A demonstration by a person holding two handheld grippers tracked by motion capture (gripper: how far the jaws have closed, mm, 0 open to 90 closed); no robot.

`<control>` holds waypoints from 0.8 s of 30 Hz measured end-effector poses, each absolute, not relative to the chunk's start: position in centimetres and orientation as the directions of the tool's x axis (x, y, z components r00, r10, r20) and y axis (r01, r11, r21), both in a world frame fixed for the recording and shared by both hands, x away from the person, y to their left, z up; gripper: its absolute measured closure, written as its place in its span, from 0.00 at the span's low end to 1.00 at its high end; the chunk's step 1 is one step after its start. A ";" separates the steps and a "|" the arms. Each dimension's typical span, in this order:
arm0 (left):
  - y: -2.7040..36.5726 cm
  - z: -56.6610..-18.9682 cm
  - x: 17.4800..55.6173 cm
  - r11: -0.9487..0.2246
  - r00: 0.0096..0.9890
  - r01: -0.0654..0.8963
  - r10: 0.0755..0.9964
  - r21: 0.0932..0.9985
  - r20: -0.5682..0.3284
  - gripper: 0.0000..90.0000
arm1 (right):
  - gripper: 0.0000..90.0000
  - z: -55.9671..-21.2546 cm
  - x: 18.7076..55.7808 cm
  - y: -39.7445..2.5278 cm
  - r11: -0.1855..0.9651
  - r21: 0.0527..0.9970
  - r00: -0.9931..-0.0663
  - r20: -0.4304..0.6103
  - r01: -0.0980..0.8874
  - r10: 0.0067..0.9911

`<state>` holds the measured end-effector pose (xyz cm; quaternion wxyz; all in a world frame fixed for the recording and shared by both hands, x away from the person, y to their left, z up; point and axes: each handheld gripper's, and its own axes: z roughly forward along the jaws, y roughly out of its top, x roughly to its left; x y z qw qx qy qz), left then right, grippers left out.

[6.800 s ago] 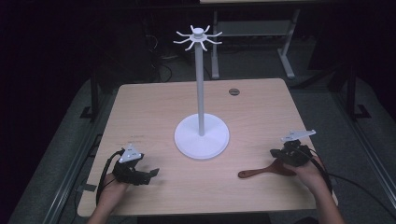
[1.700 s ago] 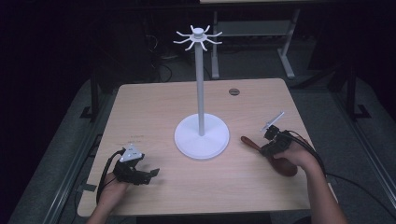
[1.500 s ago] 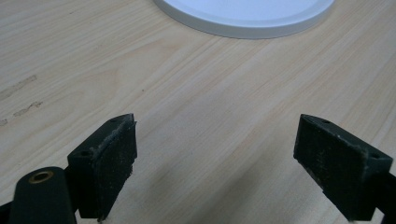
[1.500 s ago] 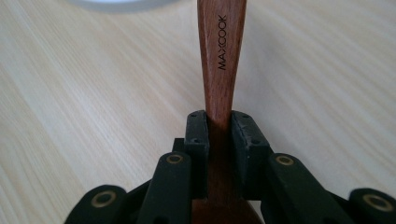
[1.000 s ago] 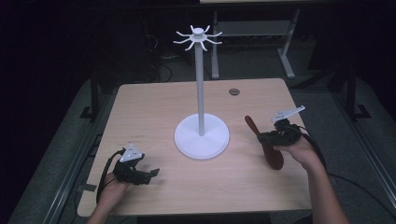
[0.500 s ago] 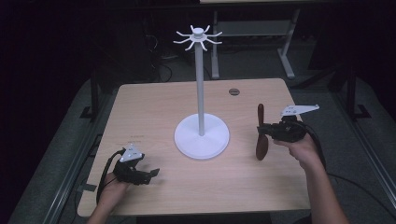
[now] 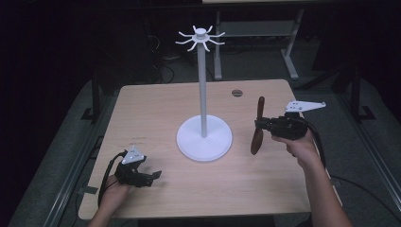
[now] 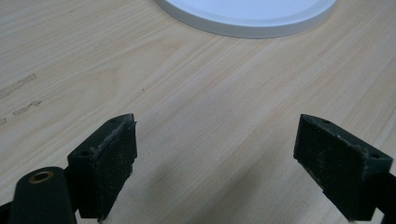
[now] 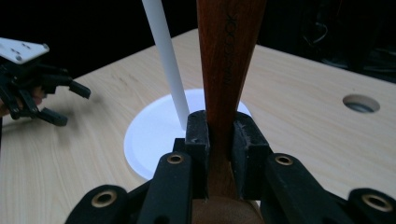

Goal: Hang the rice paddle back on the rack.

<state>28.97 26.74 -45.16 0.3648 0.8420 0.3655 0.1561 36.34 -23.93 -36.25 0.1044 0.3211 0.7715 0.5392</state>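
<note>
A: Entry, item in hand. The wooden spoon (image 7: 258,126) is clamped in the right gripper (image 7: 263,126). It stands close to upright, lifted off the table (image 7: 156,109), bowl end down and handle end up, to the right of the white stand (image 7: 204,138).

B: Grip detail from the right gripper view?

A: Both black pads press the spoon's brown handle (image 9: 224,70) from either side, no gap. Faint stamped lettering runs along the handle; it cannot be read. The stand's white pole (image 9: 166,60) rises just behind the handle, to its left, with the round base (image 9: 149,135) beneath.

B: Contact between spoon and stand?

A: None seen. In the high view the spoon hangs near the base's right edge, apart from it.

B: Left side?

A: The left gripper (image 7: 150,177) rests low at the table's near left corner, held in the person's hand (image 7: 116,185). Its jaws stand wide apart with bare wood between them. The left gripper view shows the base's rim (image 8: 247,23) ahead, well apart from the jaws.

B: Anything else?

A: The stand's top carries a ring of short white hooks (image 7: 200,38). A round cable hole (image 7: 237,93) sits near the table's far edge.
</note>
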 end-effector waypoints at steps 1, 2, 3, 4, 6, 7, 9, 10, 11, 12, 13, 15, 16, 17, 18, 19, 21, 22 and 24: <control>26.7 -45.2 29.0 -0.465 0.683 0.502 0.730 0.729 -0.005 0.15 | 0.86 -36.1 36.3 -23.8 0.210 0.901 -0.773 0.184 0.380 0.607; 26.7 -45.2 28.9 -0.462 0.682 0.504 0.731 0.730 -0.007 0.15 | 0.86 -35.8 36.3 -23.8 0.209 0.904 -0.777 0.180 0.372 0.604; 26.7 -45.2 28.9 -0.459 0.680 0.505 0.733 0.731 -0.010 0.15 | 0.86 -35.6 36.3 -23.7 0.206 0.908 -0.779 0.177 0.365 0.601; 26.7 -45.2 28.9 -0.459 0.680 0.504 0.733 0.732 -0.009 0.14 | 0.86 -35.4 36.3 -23.6 0.201 0.911 -0.779 0.175 0.360 0.602; 26.7 -45.2 28.9 -0.457 0.679 0.504 0.734 0.733 -0.009 0.15 | 0.86 -35.0 36.4 -23.5 0.191 0.916 -0.783 0.176 0.352 0.597; 26.7 -45.2 28.9 -0.458 0.679 0.504 0.734 0.733 -0.008 0.14 | 0.86 -34.8 36.4 -23.5 0.189 0.919 -0.784 0.174 0.347 0.596; 26.7 -45.2 29.0 -0.457 0.679 0.504 0.734 0.733 -0.009 0.15 | 0.86 -34.4 36.4 -23.3 0.182 0.923 -0.787 0.170 0.338 0.593; 26.8 -45.2 29.0 -0.464 0.681 0.503 0.732 0.729 -0.004 0.15 | 0.86 -33.9 36.5 -23.2 0.170 0.930 -0.789 0.170 0.327 0.591; 26.8 -45.2 29.0 -0.464 0.681 0.503 0.732 0.729 -0.004 0.15 | 0.86 -33.9 36.5 -23.2 0.170 0.930 -0.789 0.170 0.327 0.591; 26.8 -45.2 29.0 -0.463 0.682 0.503 0.732 0.730 -0.006 0.14 | 0.86 -33.6 36.5 -23.1 0.161 0.934 -0.791 0.169 0.320 0.588; 26.7 -45.2 28.9 -0.462 0.682 0.503 0.732 0.731 -0.006 0.15 | 0.86 -33.3 36.6 -23.1 0.154 0.937 -0.794 0.169 0.313 0.584; 26.7 -45.2 28.9 -0.459 0.681 0.503 0.733 0.732 -0.008 0.15 | 0.86 -32.6 36.6 -22.8 0.153 0.942 -0.800 0.160 0.299 0.578; 26.7 -45.2 28.9 -0.459 0.680 0.503 0.733 0.732 -0.008 0.15 | 0.86 -32.3 36.6 -22.8 0.154 0.944 -0.802 0.155 0.293 0.577; 26.7 -45.2 28.9 -0.459 0.680 0.503 0.733 0.732 -0.009 0.15 | 0.86 -31.9 36.7 -22.6 0.156 0.945 -0.804 0.149 0.287 0.575; 26.7 -45.2 28.9 -0.458 0.680 0.503 0.733 0.733 -0.009 0.14 | 0.86 -31.6 36.7 -22.5 0.157 0.947 -0.807 0.145 0.281 0.573; 26.7 -45.1 28.9 -0.457 0.680 0.504 0.733 0.733 -0.010 0.14 | 0.86 -31.1 36.7 -22.3 0.158 0.950 -0.811 0.136 0.270 0.569; 26.7 -45.2 28.9 -0.456 0.679 0.504 0.734 0.734 -0.010 0.15 | 0.86 -30.5 36.8 -22.1 0.159 0.953 -0.816 0.127 0.259 0.564; 26.7 -45.2 28.9 -0.456 0.680 0.503 0.734 0.734 -0.010 0.15 | 0.86 -29.9 36.9 -21.8 0.159 0.957 -0.820 0.116 0.244 0.561; 26.7 -45.1 28.9 -0.456 0.679 0.504 0.734 0.734 -0.010 0.14 | 0.86 -29.6 36.9 -21.6 0.156 0.959 -0.823 0.114 0.238 0.556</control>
